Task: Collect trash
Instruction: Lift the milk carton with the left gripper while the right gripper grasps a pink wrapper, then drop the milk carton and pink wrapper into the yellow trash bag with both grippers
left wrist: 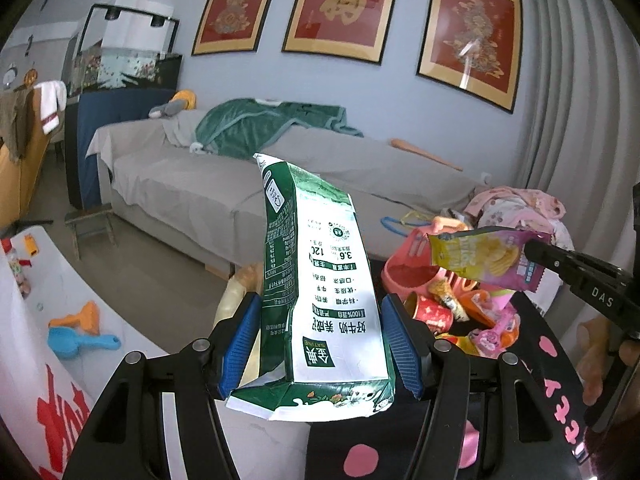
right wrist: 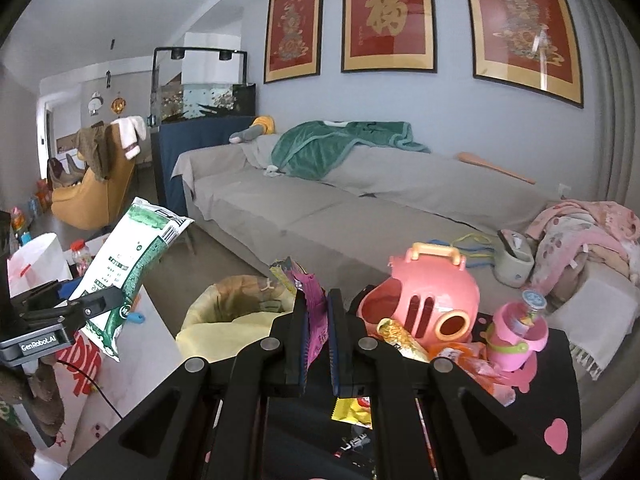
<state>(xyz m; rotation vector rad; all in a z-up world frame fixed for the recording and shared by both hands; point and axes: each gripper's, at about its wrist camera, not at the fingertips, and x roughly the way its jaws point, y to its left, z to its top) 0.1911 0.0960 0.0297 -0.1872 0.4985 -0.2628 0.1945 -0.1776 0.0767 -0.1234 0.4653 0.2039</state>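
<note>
My left gripper [left wrist: 320, 308] is shut on a crumpled green-and-white milk carton [left wrist: 320, 280], its blue pads pressing both sides; the carton stands upright in the air. The right wrist view shows that same gripper [right wrist: 105, 299] and carton [right wrist: 132, 252] at the left. My right gripper [right wrist: 318, 320] is shut on a purple-and-yellow chip packet [right wrist: 306, 292], which also shows in the left wrist view as the packet [left wrist: 488, 260] pinched by the right gripper [left wrist: 534, 251]. A bin lined with a yellow bag [right wrist: 224, 312] stands open just ahead and to the left of the packet.
A black table with pink dots [right wrist: 560, 392] carries a pink toy carrier [right wrist: 432, 296], a pink toy cup [right wrist: 520, 332], a red can [left wrist: 432, 312] and several wrappers. A white table [left wrist: 60, 280] with plastic toys is at left. A grey sofa [right wrist: 320, 208] lies beyond.
</note>
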